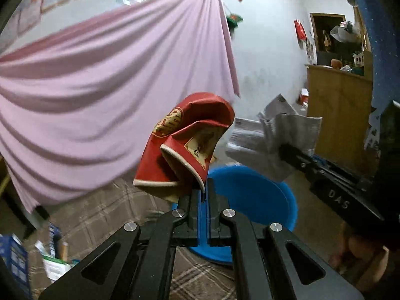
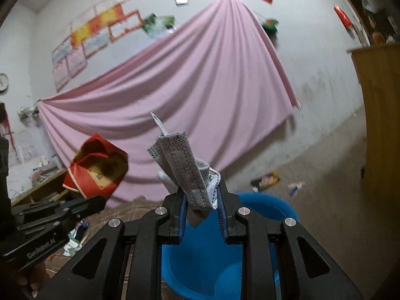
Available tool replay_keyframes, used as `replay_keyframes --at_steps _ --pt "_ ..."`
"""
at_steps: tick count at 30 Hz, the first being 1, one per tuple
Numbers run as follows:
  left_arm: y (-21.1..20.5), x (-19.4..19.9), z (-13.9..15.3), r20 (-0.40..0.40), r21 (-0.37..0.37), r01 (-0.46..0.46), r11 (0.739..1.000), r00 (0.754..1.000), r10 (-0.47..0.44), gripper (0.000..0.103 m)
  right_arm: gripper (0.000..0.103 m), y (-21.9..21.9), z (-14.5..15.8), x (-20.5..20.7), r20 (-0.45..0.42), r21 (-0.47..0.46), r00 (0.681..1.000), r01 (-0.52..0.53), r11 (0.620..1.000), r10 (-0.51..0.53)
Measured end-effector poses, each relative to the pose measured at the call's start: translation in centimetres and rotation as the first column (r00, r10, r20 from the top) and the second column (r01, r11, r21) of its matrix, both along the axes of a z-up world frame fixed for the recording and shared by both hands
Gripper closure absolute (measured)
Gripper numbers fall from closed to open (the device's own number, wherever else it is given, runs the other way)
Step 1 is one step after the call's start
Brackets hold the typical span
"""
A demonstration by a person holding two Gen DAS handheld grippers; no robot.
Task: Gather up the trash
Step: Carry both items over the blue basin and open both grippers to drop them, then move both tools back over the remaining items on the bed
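My left gripper (image 1: pixel 203 187) is shut on a crumpled red paper cup (image 1: pixel 185 147) and holds it up above a blue bin (image 1: pixel 252 195). My right gripper (image 2: pixel 201 197) is shut on a grey face mask (image 2: pixel 185 165) bundled with white paper, held over the same blue bin (image 2: pixel 200 257). Each gripper shows in the other's view: the right one with the mask (image 1: pixel 287 140) at right, the left one with the red cup (image 2: pixel 97 167) at left. Both hang close together above the bin's open mouth.
A pink sheet (image 2: pixel 190 95) hangs on the wall behind. A wooden cabinet (image 1: pixel 337 115) stands at right. Loose wrappers (image 2: pixel 267 180) lie on the floor past the bin, and boxes and paper scraps (image 1: pixel 52 257) lie at lower left on a plaid mat (image 1: pixel 100 212).
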State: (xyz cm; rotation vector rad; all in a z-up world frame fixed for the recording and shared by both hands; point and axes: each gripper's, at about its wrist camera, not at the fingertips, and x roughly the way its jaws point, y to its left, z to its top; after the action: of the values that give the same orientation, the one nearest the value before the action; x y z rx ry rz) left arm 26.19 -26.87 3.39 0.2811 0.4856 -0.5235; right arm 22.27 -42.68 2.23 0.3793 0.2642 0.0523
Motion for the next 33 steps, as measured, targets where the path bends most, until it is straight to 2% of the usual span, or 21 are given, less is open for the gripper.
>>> replay_keyframes --at_steps 4,7,10,11,15,18,22,23,25,26,27,28,29,33 --pt "-0.6 2.0 -1.2 -0.106 -0.008 0.008 1.000 0.994 -0.009 0.101 0.080 -0.7 -0.8 0.3 -0.062 0.016 0.998 0.005 1.000 -0.004" --pt "-0.5 3.2 -1.4 -0.151 -0.015 -0.003 1.000 0.989 0.001 0.100 0.078 -0.9 -1.2 0.5 -0.093 0.028 0.996 0.010 1.000 -0.007" --pt "-0.3 3.9 -1.4 -0.178 -0.026 -0.020 0.999 0.984 0.015 0.091 0.072 -1.1 -1.5 0.5 -0.115 0.030 0.993 0.016 0.999 -0.012" --pt "0.0 3.4 -1.1 -0.179 -0.031 -0.027 0.999 0.984 0.021 0.085 0.069 -1.2 -1.6 0.7 -0.121 0.029 0.993 0.017 0.999 -0.013" --pt "1.1 2.1 -0.5 -0.157 -0.076 -0.065 0.995 0.986 0.052 0.060 0.056 -1.2 -1.4 0.9 -0.126 0.034 0.992 0.017 0.999 -0.013" --pt "2.4 1.5 0.1 -0.129 -0.113 -0.107 0.988 0.987 0.092 0.053 0.051 -0.8 -1.0 0.9 -0.110 0.023 0.994 0.013 1.000 -0.011" --pt "4.9 0.4 0.9 -0.099 -0.164 -0.177 0.971 0.982 0.162 0.041 0.025 0.4 -0.5 0.7 -0.072 0.009 0.997 0.005 1.000 -0.004" --pt "5.3 0.4 0.9 -0.093 -0.173 -0.189 0.967 0.980 0.175 0.038 0.024 0.8 -0.2 0.6 -0.057 0.005 0.998 0.001 1.000 -0.001" --pt "7.0 -0.3 1.4 -0.068 -0.197 -0.224 0.954 0.974 0.215 0.025 0.020 1.8 0.3 0.3 -0.021 -0.012 1.000 -0.012 1.000 0.012" --pt "7.8 -0.8 1.6 -0.054 -0.208 -0.242 0.948 0.970 0.236 0.014 0.016 2.3 0.6 0.2 -0.006 -0.021 1.000 -0.019 1.000 0.019" --pt "8.9 -1.4 2.0 -0.028 -0.227 -0.270 0.936 0.962 0.270 0.007 0.012 2.9 0.9 0.0 0.014 -0.032 1.000 -0.026 0.999 0.027" --pt "9.9 -2.0 2.2 -0.004 -0.245 -0.289 0.925 0.955 0.297 0.005 0.002 3.5 1.1 -0.2 0.036 -0.043 0.999 -0.032 0.999 0.034" --pt "10.8 -2.6 2.4 0.018 -0.260 -0.304 0.917 0.947 0.320 0.005 0.000 4.2 1.4 -0.5 0.060 -0.051 0.997 -0.039 0.998 0.042" --pt "13.8 -4.3 2.6 0.085 -0.279 -0.362 0.890 0.913 0.398 0.003 0.000 6.7 2.6 -1.2 0.145 -0.082 0.985 -0.076 0.994 0.088"
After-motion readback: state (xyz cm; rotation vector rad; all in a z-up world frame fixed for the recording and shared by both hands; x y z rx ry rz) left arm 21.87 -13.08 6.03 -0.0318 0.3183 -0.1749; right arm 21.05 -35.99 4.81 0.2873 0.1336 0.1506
